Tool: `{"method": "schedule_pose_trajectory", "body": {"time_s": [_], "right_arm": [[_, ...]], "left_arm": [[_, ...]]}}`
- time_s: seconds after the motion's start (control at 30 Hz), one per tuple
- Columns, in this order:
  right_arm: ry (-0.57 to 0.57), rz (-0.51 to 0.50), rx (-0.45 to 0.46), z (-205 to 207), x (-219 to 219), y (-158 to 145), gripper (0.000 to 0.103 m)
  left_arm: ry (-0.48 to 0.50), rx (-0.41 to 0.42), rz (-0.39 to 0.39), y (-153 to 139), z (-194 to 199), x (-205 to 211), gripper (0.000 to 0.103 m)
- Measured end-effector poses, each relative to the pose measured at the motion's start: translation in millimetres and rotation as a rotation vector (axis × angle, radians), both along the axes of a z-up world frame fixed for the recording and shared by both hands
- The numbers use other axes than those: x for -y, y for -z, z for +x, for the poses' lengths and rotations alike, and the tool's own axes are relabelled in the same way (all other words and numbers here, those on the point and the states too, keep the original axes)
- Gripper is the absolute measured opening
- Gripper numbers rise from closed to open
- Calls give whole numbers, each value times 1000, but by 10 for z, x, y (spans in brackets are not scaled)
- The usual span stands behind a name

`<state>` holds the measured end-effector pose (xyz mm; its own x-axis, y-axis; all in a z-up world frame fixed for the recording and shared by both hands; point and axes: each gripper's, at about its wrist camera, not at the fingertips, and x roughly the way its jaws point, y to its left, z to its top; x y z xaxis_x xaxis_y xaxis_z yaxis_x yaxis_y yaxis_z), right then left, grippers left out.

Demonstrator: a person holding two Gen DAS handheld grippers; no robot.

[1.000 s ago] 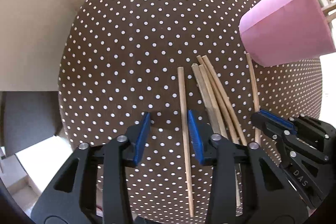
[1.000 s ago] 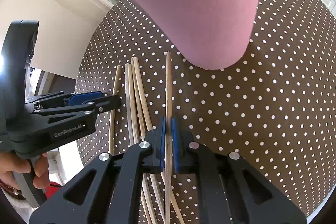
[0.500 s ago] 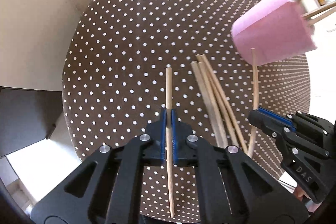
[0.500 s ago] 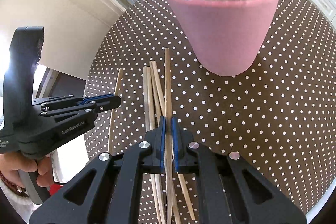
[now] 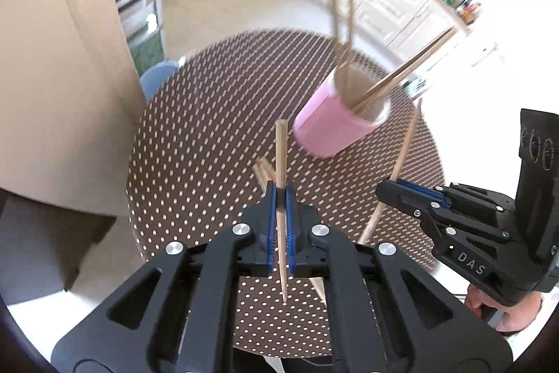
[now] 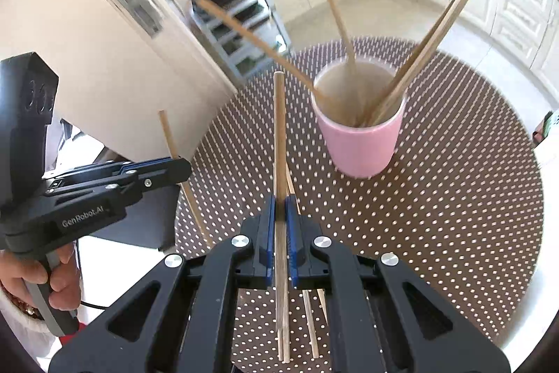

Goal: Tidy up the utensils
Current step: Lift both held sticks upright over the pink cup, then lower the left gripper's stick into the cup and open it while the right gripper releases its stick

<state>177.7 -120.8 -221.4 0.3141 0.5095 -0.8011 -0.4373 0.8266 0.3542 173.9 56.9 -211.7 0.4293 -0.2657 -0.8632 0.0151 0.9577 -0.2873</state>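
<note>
You held one thin, light, stiff wooden chopstick (image 5: 280,159) mid-shaft in each gripper (image 5: 279,198), fingers pinching; pink ceramic cup (image 6: 360,145) stood far right.

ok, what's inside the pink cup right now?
The pink cup holds wooden chopsticks leaning out over the rim: one left, one near upright, a pair right. Their lower ends bunch together at the bottom, blurred, so the exact count and anything beneath them can't be told.

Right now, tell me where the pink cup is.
The pink cup stands on the dotted table, ahead and right of the right gripper, with sticks in it.
</note>
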Motion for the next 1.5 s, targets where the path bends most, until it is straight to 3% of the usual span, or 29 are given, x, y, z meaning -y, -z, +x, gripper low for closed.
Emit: {"method": "schedule_pose_trajectory", "body": {"time_s": [0.43, 0.7, 1.1, 1.5], "right_arm": [[86, 35, 257, -76, 337, -1065, 5], [126, 7, 351, 95, 506, -1235, 5], [109, -12, 323, 394, 559, -1087, 5], [80, -44, 263, 485, 436, -795, 5]], "left_arm": [[43, 276, -64, -1015, -33, 222, 5], [-7, 388, -64, -1332, 213, 329, 5], [-70, 422, -6, -1187, 627, 530, 5], [-6, 377, 32, -633, 589, 706, 5]]}}
